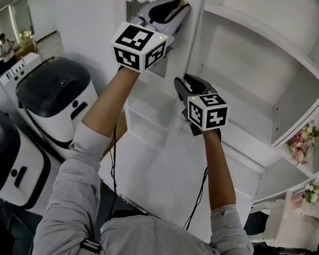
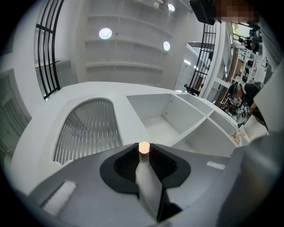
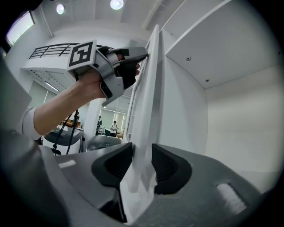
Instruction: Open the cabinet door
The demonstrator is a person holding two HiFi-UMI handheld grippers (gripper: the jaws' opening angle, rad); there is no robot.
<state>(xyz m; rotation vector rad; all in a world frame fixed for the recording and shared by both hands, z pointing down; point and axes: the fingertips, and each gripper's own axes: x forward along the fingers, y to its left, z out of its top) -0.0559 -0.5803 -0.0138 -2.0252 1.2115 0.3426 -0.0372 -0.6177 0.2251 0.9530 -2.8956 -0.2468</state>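
Now, with the jaws of the left gripper point(image 2: 143, 156) clamped on the knob point(image 2: 143, 147) and those of the right gripper point(image 3: 141, 162) pinching the cabinet door point(image 3: 148, 84) edge, it seems best to pull both steadily along the door's swing.

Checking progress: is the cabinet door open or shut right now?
Open: the cabinet door stands swung out, with the shelves exposed beside it.

I see white shelves point(image 1: 256, 29) all around, pink flowers point(image 1: 302, 141) on one shelf, two white machines with dark tops point(image 1: 54, 100) on the floor, and round lights point(image 2: 105, 33) glowing up high.
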